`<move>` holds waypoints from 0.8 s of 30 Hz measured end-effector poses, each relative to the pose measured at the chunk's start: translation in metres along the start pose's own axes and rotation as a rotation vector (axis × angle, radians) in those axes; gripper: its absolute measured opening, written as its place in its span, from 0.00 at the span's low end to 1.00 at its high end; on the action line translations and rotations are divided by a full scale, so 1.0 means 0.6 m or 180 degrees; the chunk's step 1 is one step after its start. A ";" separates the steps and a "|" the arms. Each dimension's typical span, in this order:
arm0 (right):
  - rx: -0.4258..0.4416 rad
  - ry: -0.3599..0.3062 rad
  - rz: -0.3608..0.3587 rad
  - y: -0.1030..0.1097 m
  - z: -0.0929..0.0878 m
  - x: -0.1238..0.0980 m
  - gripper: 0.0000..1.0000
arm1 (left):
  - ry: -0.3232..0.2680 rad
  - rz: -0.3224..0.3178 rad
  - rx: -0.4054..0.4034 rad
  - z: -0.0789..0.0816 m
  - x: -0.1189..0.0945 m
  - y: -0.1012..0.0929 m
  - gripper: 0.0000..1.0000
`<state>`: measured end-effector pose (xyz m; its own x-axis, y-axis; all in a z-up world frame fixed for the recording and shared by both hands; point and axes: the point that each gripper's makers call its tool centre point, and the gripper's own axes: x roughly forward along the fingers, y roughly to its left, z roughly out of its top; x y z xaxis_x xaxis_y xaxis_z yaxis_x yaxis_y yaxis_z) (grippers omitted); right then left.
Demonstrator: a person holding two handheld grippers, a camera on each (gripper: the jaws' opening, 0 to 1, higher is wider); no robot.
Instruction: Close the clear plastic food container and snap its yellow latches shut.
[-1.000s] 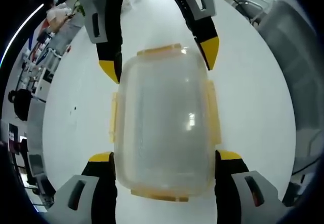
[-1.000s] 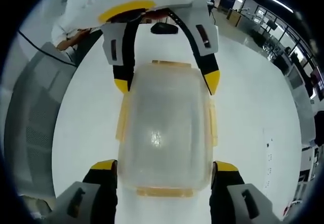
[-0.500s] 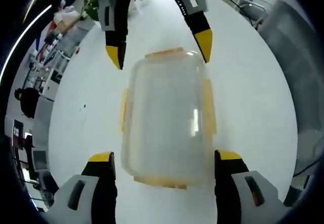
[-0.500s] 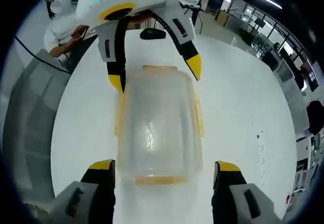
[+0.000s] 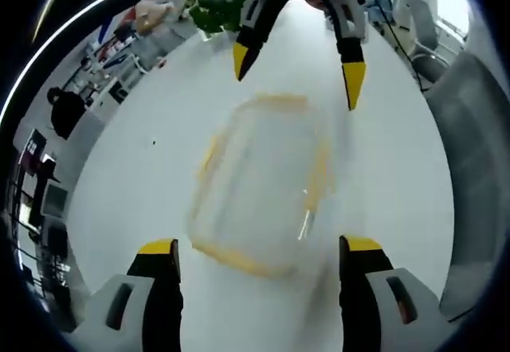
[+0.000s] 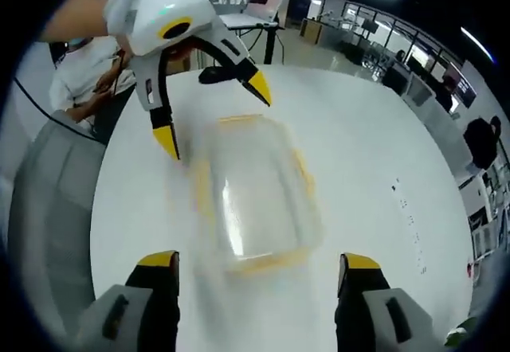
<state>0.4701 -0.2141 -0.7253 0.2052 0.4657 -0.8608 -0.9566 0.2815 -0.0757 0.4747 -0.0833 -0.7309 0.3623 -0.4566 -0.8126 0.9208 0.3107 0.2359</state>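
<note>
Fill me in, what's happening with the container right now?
A person holds a gripper in each hand over a white table. The clear plastic container sits on it with its lid on, yellow latches at the edges; blur hides whether they are snapped. The left gripper and right gripper are both open, raised off the container and touching nothing.

The food container [image 5: 259, 185] is clear plastic with yellow latches [image 5: 209, 154] along its edges. It lies on a plain white worktop [image 5: 398, 161]. Both grippers, left [image 5: 259, 252] and right [image 6: 259, 260], have grey-and-black jaws with yellow tips.
</note>
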 end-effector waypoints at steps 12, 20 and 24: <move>0.0524 -0.0373 -0.0244 0.034 0.000 -0.026 0.80 | -0.0315 0.0197 -0.0658 0.003 -0.041 -0.030 0.83; 0.0703 -0.0548 -0.0343 0.065 -0.001 -0.048 0.80 | -0.0465 0.0245 -0.0923 -0.006 -0.067 -0.064 0.82; 0.0771 -0.0634 -0.0435 0.079 -0.001 -0.063 0.80 | -0.0559 0.0314 -0.0968 -0.007 -0.083 -0.082 0.82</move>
<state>0.4171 -0.2188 -0.6968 0.3873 0.5579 -0.7340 -0.8454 0.5325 -0.0413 0.4106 -0.0725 -0.7042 0.4910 -0.5400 -0.6836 0.8045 0.5822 0.1178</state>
